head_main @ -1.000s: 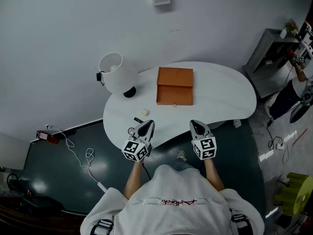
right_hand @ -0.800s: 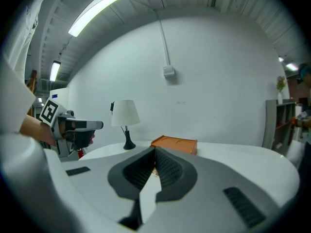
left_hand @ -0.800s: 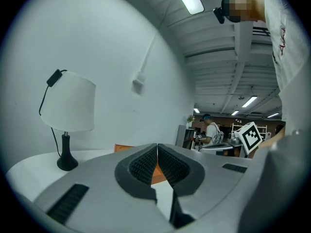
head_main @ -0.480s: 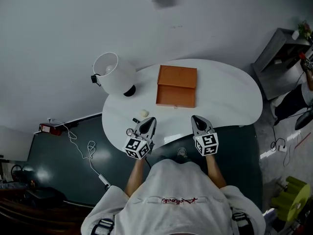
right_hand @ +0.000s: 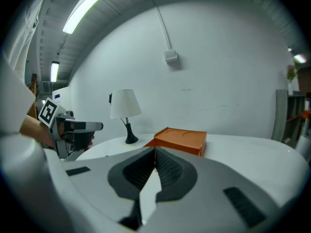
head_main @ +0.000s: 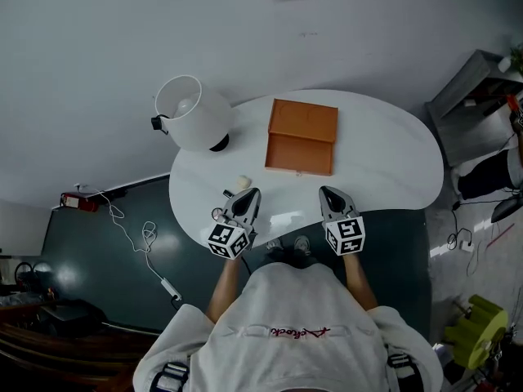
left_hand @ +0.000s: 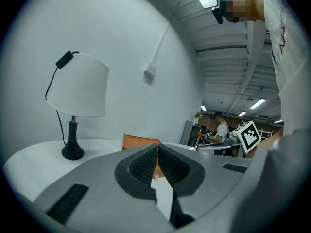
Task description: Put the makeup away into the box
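Observation:
An orange box [head_main: 302, 137] [left_hand: 138, 141] [right_hand: 182, 139] stands at the middle of the white table [head_main: 384, 162]; its near half sits lower than its far half. Small makeup pieces lie near the table's front left: a cream round one [head_main: 243, 182], a dark one [head_main: 230, 195] and a ringed round one [head_main: 217, 214]. My left gripper [head_main: 251, 193] [left_hand: 157, 147] hovers just right of them, shut with nothing held. My right gripper [head_main: 326, 191] [right_hand: 155, 152] hangs over the front edge, pointing at the box, shut and empty.
A white lamp [head_main: 192, 113] [left_hand: 77, 89] [right_hand: 125, 106] with a black base stands at the table's left, its cord running off. Dark floor with a cable [head_main: 147, 243] lies left of the table. A grey shelf [head_main: 474, 88] is far right.
Both grippers have edged forward over the table's near edge, a little closer to the box. Their jaws stay shut.

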`<control>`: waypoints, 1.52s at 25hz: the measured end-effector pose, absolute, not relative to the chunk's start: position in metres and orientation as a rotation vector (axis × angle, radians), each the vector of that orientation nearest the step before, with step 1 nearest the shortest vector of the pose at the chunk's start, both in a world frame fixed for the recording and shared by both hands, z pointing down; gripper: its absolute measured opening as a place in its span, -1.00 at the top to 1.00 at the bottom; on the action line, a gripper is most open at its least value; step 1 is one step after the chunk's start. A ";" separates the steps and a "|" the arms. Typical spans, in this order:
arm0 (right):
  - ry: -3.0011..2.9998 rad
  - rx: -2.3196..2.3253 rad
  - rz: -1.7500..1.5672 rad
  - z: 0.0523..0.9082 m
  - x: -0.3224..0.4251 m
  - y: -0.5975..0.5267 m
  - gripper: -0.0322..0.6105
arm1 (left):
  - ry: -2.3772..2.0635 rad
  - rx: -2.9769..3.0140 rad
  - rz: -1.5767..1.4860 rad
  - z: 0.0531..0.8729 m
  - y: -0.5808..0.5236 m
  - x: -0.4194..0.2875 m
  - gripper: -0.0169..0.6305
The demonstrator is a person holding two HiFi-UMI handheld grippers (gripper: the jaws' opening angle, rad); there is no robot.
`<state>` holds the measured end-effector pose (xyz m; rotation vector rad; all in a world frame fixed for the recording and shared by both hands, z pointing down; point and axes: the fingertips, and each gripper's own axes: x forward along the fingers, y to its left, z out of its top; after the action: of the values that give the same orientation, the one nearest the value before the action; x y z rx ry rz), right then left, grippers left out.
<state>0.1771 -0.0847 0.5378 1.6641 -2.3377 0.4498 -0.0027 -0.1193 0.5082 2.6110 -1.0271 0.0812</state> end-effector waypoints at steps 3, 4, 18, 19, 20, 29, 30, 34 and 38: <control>-2.334 1.645 0.465 0.544 0.172 -0.088 0.84 | -1.037 2.596 0.095 0.516 -0.121 -0.010 0.91; -2.334 1.635 0.473 0.547 0.169 -0.088 0.84 | -1.041 2.587 0.102 0.520 -0.120 -0.013 0.91; -2.329 1.495 0.559 0.586 0.139 -0.089 0.84 | -1.115 2.459 0.175 0.567 -0.106 -0.052 0.91; -2.337 1.473 0.558 0.588 0.133 -0.090 0.84 | -1.136 2.446 0.172 0.569 -0.105 -0.059 0.91; -2.346 1.449 0.557 0.590 0.127 -0.092 0.84 | -1.159 2.431 0.171 0.571 -0.104 -0.067 0.91; -2.432 1.149 0.541 0.609 0.053 -0.104 0.84 | -1.414 2.228 0.189 0.602 -0.073 -0.149 0.91; -2.436 1.123 0.540 0.611 0.046 -0.105 0.84 | -1.434 2.208 0.190 0.606 -0.070 -0.156 0.91; -2.447 1.044 0.543 0.620 0.026 -0.105 0.84 | -1.486 2.141 0.197 0.623 -0.060 -0.175 0.91; -2.431 0.992 0.561 0.633 0.015 -0.101 0.84 | -1.519 2.098 0.239 0.642 -0.053 -0.188 0.91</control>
<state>0.0149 -0.1006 0.6328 0.9922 -2.4305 0.5612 -0.1881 -0.0533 0.6424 2.0980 -1.5193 0.2390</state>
